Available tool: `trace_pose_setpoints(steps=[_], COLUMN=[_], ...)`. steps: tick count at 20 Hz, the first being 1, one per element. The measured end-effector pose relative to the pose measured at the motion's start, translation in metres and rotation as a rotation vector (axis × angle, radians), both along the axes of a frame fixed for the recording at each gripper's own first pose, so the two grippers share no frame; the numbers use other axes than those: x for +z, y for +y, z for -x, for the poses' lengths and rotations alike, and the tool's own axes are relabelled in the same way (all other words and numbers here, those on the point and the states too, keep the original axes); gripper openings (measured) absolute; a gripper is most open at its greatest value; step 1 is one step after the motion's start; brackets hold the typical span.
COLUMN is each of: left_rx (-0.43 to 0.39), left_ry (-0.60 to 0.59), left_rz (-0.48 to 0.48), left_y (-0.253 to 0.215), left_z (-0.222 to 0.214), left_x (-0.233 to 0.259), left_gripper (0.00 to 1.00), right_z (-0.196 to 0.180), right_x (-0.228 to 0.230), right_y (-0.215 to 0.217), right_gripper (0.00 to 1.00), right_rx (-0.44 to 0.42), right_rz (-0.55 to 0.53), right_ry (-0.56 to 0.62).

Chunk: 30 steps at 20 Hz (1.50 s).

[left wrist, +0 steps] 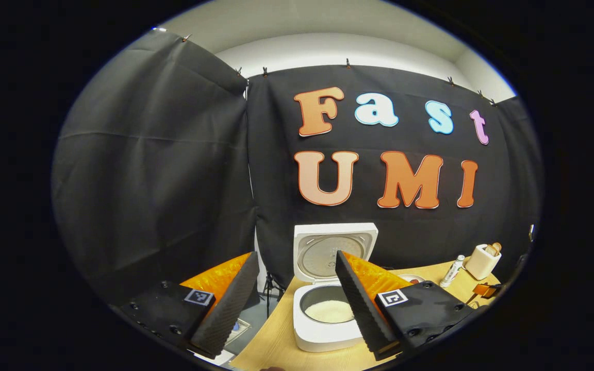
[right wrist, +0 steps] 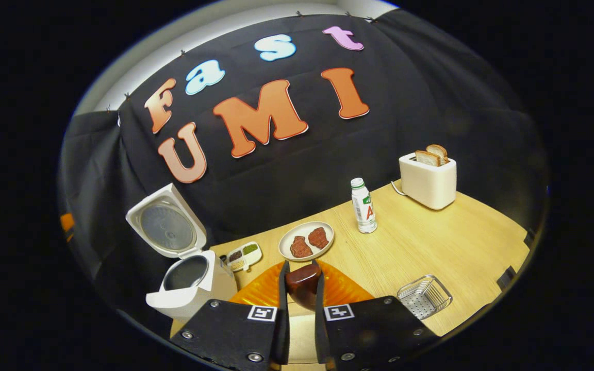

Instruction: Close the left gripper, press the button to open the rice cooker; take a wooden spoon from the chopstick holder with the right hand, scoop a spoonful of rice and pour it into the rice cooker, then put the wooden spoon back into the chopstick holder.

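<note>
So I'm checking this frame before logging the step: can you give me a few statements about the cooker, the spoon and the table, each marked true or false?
1. The rice cooker has its lid up. True.
2. The cooker's pot is empty. False: white rice lies in it.
3. The right gripper is shut on the wooden spoon. True.
4. The left gripper is shut. False: its fingers stand wide apart.
5. The toaster has bread in its slots. True.
6. The plate holds a bottle. False: it holds two brown pieces; the bottle stands beside it.
</note>
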<state>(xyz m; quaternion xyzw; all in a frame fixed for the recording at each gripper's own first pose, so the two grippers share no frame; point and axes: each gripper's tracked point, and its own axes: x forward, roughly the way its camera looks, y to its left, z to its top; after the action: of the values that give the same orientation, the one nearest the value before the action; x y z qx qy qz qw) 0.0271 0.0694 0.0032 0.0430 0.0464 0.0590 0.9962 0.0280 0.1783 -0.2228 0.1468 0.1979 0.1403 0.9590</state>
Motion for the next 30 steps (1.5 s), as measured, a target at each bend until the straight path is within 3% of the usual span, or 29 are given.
trace_pose_setpoints(steps=[7,10,12,17,22,26,30], left_rx=[-0.033,-0.035,-0.034,-0.02,-0.022,-0.028,-0.033], left_ry=[0.026,0.029,0.031,0.043,0.043,0.05,0.052], left_rz=[-0.011,0.001,-0.001,-0.005,0.024,0.033,0.035], left_y=[-0.013,-0.014,-0.012,-0.003,-0.002,-0.005,-0.009], left_z=[-0.011,-0.015,-0.017,-0.017,-0.018,-0.018,-0.018], left_x=[-0.008,-0.012,-0.014,-0.022,-0.024,-0.027,-0.027], left_gripper=[0.99,0.99,0.99,0.99,0.99,0.99,0.99], right_z=[0.002,0.008,0.011,0.022,0.017,0.016,0.018], right_x=[-0.048,-0.056,-0.055,-0.062,-0.071,-0.083,-0.102], right_y=[0.026,0.031,0.031,0.04,0.03,0.024,0.011], right_gripper=[0.19,0.19,0.19,0.19,0.19,0.19,0.19], right_rx=[0.04,0.074,0.07,0.038,-0.02,-0.101,-0.193], right_rz=[0.144,0.124,0.023,-0.39,-0.61,-0.83,-0.97], right_ry=[-0.043,-0.051,-0.023,0.161,0.265,0.383,0.486])
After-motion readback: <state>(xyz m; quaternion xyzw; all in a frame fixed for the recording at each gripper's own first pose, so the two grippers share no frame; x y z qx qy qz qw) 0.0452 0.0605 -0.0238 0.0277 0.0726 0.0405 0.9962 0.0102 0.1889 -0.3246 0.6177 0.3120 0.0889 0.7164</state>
